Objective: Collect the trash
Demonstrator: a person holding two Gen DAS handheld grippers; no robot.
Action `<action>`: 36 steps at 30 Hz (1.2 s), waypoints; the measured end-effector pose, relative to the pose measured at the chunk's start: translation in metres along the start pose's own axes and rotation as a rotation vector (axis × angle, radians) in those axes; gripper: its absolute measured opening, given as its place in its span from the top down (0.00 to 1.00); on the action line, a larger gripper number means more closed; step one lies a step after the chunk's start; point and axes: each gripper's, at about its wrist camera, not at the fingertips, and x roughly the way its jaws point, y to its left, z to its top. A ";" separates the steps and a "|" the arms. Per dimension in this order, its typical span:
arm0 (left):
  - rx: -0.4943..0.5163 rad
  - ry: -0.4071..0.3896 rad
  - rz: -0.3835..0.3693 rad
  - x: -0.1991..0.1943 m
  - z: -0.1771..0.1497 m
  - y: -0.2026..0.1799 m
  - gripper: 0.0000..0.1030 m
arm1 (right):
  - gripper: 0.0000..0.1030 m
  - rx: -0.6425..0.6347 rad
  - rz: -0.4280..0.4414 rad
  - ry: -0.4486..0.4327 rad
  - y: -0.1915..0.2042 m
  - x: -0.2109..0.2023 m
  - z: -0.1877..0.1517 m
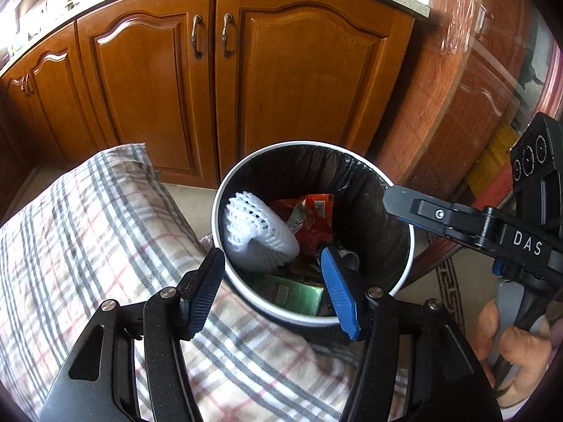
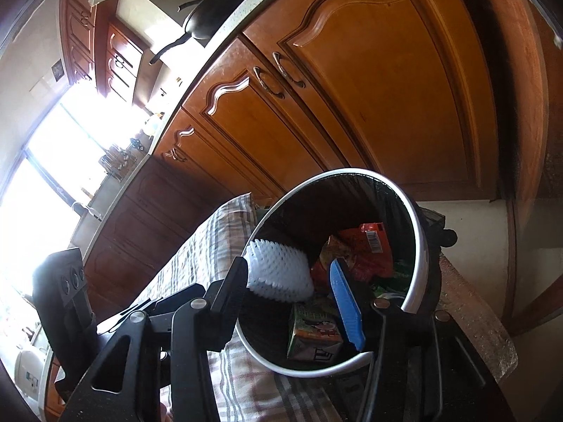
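A white-rimmed trash bin point(image 1: 225, 190) with a black liner stands on the floor; it also shows in the right wrist view point(image 2: 418, 218). Inside lie a white foam net point(image 1: 257, 235), orange snack wrappers point(image 1: 313, 218) and a green carton point(image 1: 292, 293). The right wrist view shows the net point(image 2: 278, 270), wrappers point(image 2: 366, 249) and carton point(image 2: 313, 334) too. My left gripper point(image 1: 272, 293) is open and empty above the bin's near rim. My right gripper point(image 2: 292, 304) is open and empty over the bin; its body point(image 1: 475, 225) reaches in from the right.
A plaid cloth point(image 1: 88, 232) covers a cushion left of the bin. Wooden cabinet doors point(image 1: 281, 88) stand behind it. A round wooden table edge point(image 1: 457, 112) is on the right. A black pan point(image 2: 214, 14) sits on the counter.
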 end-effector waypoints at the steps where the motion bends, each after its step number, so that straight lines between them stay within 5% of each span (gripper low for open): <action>1: -0.003 -0.002 0.000 -0.002 -0.002 0.001 0.44 | 0.50 0.001 0.000 -0.003 0.001 -0.002 -0.002; 7: -0.063 -0.027 -0.001 -0.020 -0.022 0.017 0.40 | 0.46 0.002 0.007 -0.020 0.006 -0.013 -0.011; 14: -0.139 -0.085 -0.012 -0.058 -0.055 0.032 0.30 | 0.20 -0.006 0.013 -0.072 0.023 -0.035 -0.036; 23: -0.212 -0.203 0.008 -0.120 -0.099 0.052 0.19 | 0.08 -0.028 -0.003 -0.144 0.055 -0.063 -0.076; 30: -0.201 -0.344 0.060 -0.169 -0.124 0.054 0.10 | 0.00 -0.153 -0.131 -0.242 0.096 -0.090 -0.102; 36: -0.179 -0.503 0.149 -0.216 -0.137 0.054 0.00 | 0.00 -0.337 -0.258 -0.438 0.149 -0.132 -0.114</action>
